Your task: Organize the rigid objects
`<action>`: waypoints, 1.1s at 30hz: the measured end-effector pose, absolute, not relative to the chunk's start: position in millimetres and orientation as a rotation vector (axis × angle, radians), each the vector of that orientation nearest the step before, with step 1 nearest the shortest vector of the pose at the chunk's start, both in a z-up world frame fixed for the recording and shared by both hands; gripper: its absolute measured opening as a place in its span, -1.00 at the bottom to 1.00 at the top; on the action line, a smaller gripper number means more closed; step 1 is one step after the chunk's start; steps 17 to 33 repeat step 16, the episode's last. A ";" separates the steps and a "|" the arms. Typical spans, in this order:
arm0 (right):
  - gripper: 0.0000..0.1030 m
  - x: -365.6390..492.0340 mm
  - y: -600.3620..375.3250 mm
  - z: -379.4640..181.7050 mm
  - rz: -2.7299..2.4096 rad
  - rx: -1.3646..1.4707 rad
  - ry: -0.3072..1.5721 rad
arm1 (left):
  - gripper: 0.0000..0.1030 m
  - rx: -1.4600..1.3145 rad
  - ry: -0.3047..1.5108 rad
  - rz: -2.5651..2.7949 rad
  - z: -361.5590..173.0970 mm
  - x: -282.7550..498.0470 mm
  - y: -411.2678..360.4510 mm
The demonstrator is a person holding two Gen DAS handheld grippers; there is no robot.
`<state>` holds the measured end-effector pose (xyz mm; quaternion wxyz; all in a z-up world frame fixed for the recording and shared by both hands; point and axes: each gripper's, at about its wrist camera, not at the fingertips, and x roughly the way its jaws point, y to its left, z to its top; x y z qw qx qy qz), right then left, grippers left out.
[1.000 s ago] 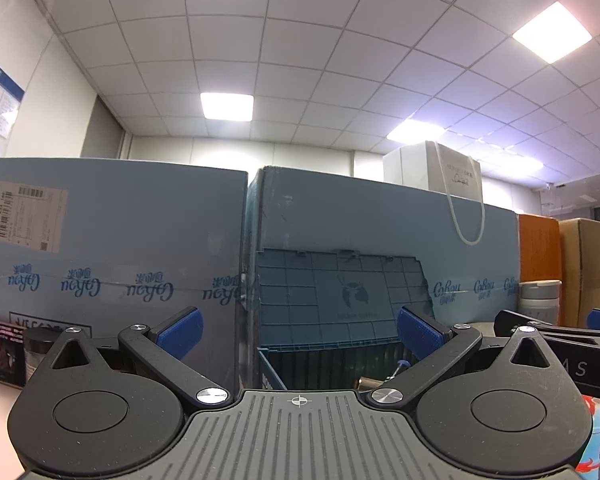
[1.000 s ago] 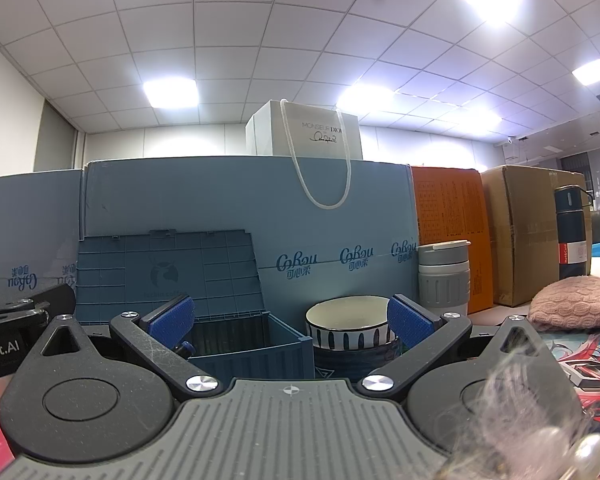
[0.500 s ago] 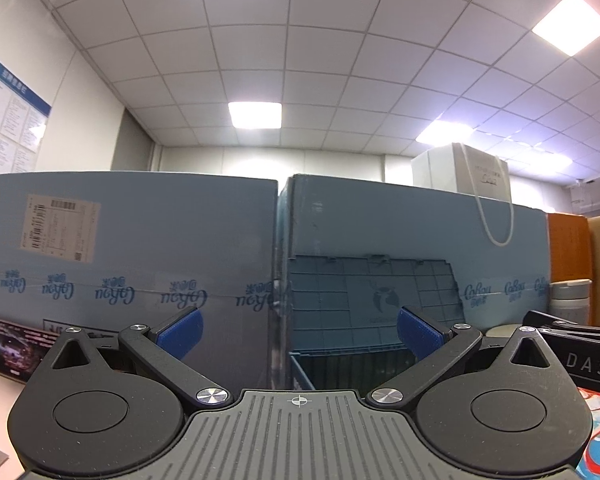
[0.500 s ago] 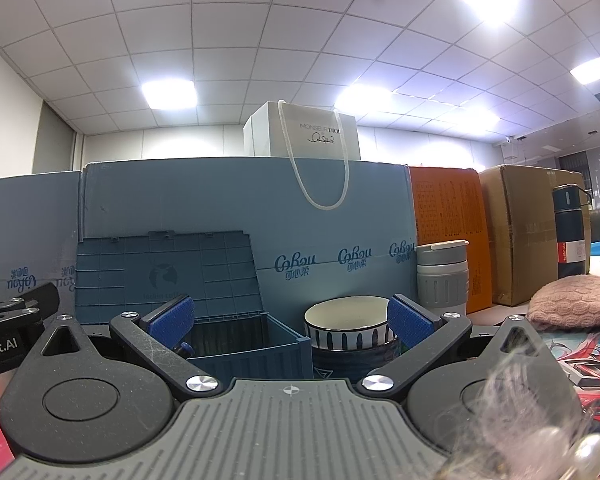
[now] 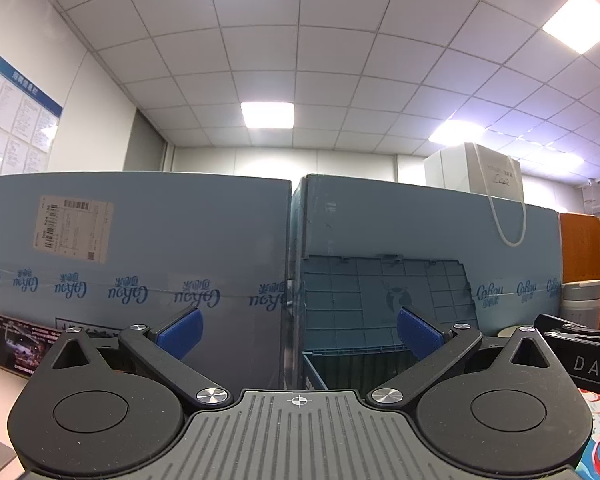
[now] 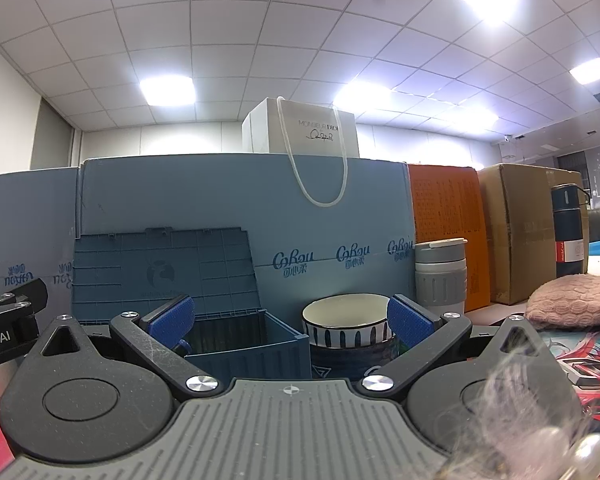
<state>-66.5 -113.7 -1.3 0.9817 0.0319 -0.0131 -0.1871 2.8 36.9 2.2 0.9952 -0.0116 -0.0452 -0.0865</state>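
Note:
A dark blue plastic storage bin (image 6: 244, 344) stands with its lid (image 6: 160, 272) raised against the blue cartons. Right of it sits a striped ceramic bowl (image 6: 346, 320) stacked on a darker bowl, then a grey-and-white lidded cup (image 6: 440, 276). My right gripper (image 6: 290, 320) is open, level with the bin and bowl, nothing between its fingers. My left gripper (image 5: 298, 332) is open too, facing the same bin (image 5: 352, 364) and the seam between two cartons; the right gripper's body (image 5: 584, 356) shows at its right edge.
Tall blue cartons (image 5: 140, 256) wall off the back, with a white paper bag (image 6: 304, 132) on top. An orange box (image 6: 444, 240), a brown carton (image 6: 528, 232), a dark flask (image 6: 570, 232) and a pink knitted item (image 6: 576, 300) lie right. A printed box (image 5: 20, 348) sits at left.
The left gripper's view has swung left and tilted upward: the bin and cup slid rightward, more ceiling shows. The right gripper has barely moved. Both stay open.

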 end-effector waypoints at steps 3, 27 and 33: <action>1.00 -66.6 -113.3 -1.4 -0.377 0.064 -0.025 | 1.00 -0.023 -0.091 -0.174 2.0 2.7 36.8; 1.00 -65.9 -113.2 -1.3 -0.377 0.064 -0.024 | 1.00 -0.028 -0.091 -0.175 1.7 2.1 38.4; 1.00 -65.9 -113.2 -1.3 -0.377 0.064 -0.024 | 1.00 -0.028 -0.091 -0.175 1.7 2.1 38.4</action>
